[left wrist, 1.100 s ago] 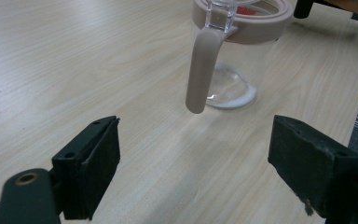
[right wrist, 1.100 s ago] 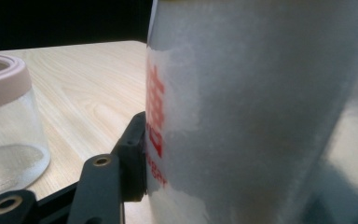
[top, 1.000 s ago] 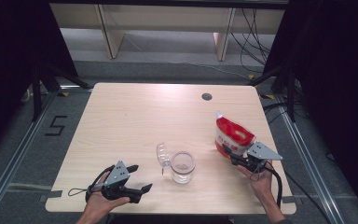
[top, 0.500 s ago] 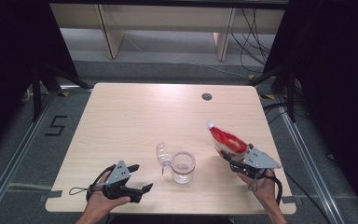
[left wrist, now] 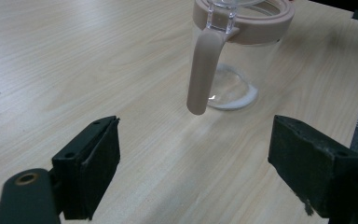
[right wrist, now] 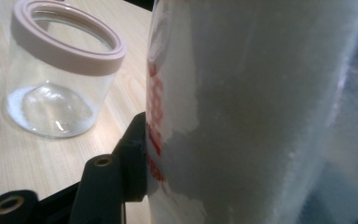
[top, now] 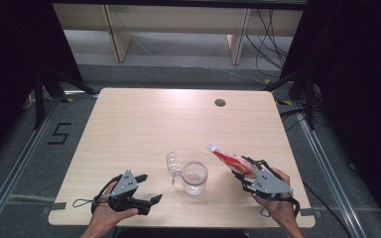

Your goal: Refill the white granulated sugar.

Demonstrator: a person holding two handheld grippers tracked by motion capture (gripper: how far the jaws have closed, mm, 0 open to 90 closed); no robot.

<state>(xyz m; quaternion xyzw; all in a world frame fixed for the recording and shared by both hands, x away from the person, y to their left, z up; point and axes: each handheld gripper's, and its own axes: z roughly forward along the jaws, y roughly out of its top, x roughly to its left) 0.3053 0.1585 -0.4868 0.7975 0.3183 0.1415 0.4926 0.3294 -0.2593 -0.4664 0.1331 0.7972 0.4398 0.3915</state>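
A clear glass jar [top: 194,177] with a pink rim stands near the table's front edge, its hinged lid [top: 173,166] flipped open to the left. My right gripper [top: 243,171] is shut on a red and white bag [top: 230,160], which is tilted with its top end toward the jar and sits just right of it. In the right gripper view the bag [right wrist: 261,107] looms close, the jar [right wrist: 60,70] lies to its left, and one jaw presses its side. My left gripper [top: 150,188] rests open left of the jar. Its view faces the jar [left wrist: 242,56] and a pink clasp [left wrist: 204,70].
The light wooden table [top: 144,129] has a round cable hole [top: 220,103] at the back right. Behind it stand shelf legs and cables on the floor. Dark curtains flank both sides.
My right gripper has moved left toward the jar and tipped the bag from nearly upright to slanting, its top end now close to the jar. The left gripper has stayed put.
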